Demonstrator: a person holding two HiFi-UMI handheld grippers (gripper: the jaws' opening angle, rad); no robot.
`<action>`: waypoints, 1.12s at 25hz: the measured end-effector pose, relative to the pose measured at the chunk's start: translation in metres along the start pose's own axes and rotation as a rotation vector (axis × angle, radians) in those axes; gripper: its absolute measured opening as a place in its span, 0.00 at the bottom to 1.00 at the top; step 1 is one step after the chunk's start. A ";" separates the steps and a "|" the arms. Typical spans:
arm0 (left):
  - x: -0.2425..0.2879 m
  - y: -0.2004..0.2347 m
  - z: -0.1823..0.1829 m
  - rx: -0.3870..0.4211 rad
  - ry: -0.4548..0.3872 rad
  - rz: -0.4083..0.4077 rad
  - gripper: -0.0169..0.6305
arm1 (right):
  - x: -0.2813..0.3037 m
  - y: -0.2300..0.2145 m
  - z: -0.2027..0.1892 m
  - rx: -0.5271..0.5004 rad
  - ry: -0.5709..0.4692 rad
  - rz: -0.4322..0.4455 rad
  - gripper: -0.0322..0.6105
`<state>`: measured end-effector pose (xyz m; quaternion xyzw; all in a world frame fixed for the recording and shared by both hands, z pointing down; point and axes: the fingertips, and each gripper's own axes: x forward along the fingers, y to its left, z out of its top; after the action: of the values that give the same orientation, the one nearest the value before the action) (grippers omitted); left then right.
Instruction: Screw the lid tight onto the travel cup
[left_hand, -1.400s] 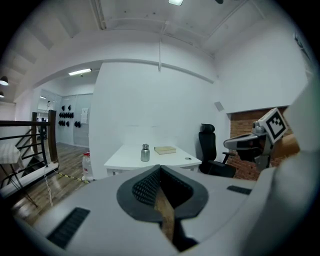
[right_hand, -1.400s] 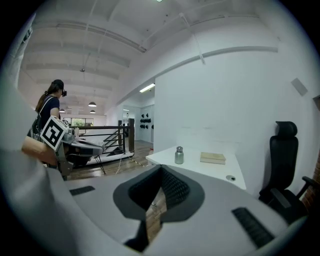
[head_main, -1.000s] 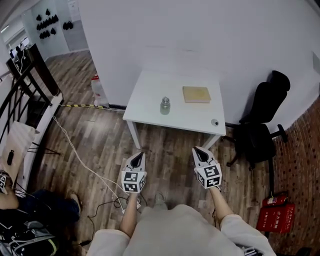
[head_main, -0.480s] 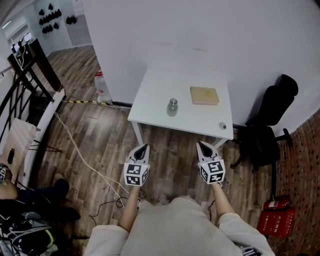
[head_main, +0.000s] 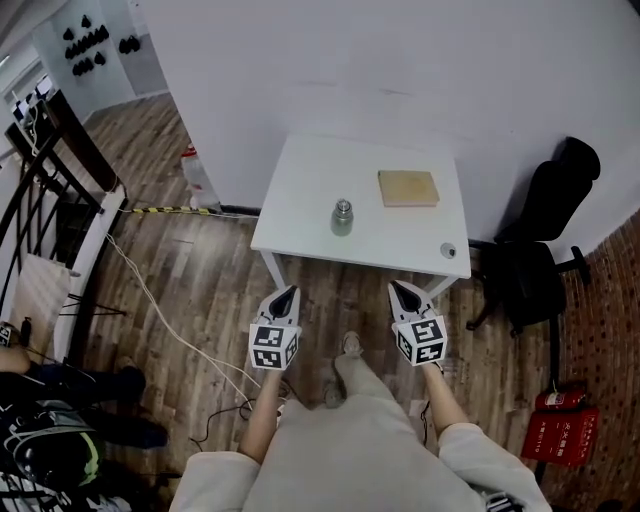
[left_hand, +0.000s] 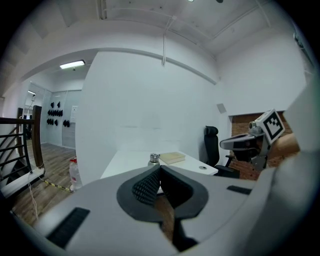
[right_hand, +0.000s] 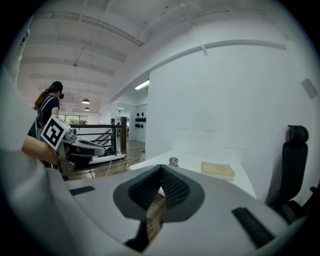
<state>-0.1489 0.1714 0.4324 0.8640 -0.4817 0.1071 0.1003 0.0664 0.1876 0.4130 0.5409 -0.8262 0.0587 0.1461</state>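
A small metal travel cup (head_main: 342, 217) stands upright near the middle of a white table (head_main: 300, 215); it also shows as the cup (left_hand: 153, 159) and the cup (right_hand: 173, 161) in the two gripper views. A small round lid (head_main: 448, 251) lies near the table's front right corner. My left gripper (head_main: 287, 295) and right gripper (head_main: 399, 291) hang over the wooden floor, short of the table's front edge. Both are shut with nothing in them.
A tan flat block (head_main: 408, 187) lies on the table's back right. A black office chair (head_main: 532, 250) stands right of the table, a red fire extinguisher (head_main: 558, 435) further right. Cables (head_main: 160, 320) run across the floor at left. A plastic bottle (head_main: 192, 174) stands by the wall.
The view has shifted slightly and the table sits a little nearer. A foot now shows stepping forward between the grippers. Both grippers stay shut.
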 end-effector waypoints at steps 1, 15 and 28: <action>0.005 0.002 0.002 0.002 0.000 -0.001 0.04 | 0.005 -0.002 0.001 0.000 -0.001 0.002 0.05; 0.092 0.035 0.014 0.000 0.028 -0.010 0.04 | 0.089 -0.041 0.004 0.025 0.010 0.032 0.05; 0.223 0.065 0.042 -0.026 0.077 -0.013 0.04 | 0.198 -0.116 0.020 0.053 0.043 0.101 0.05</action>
<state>-0.0864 -0.0543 0.4599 0.8609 -0.4732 0.1332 0.1308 0.0951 -0.0386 0.4475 0.5008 -0.8472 0.0997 0.1465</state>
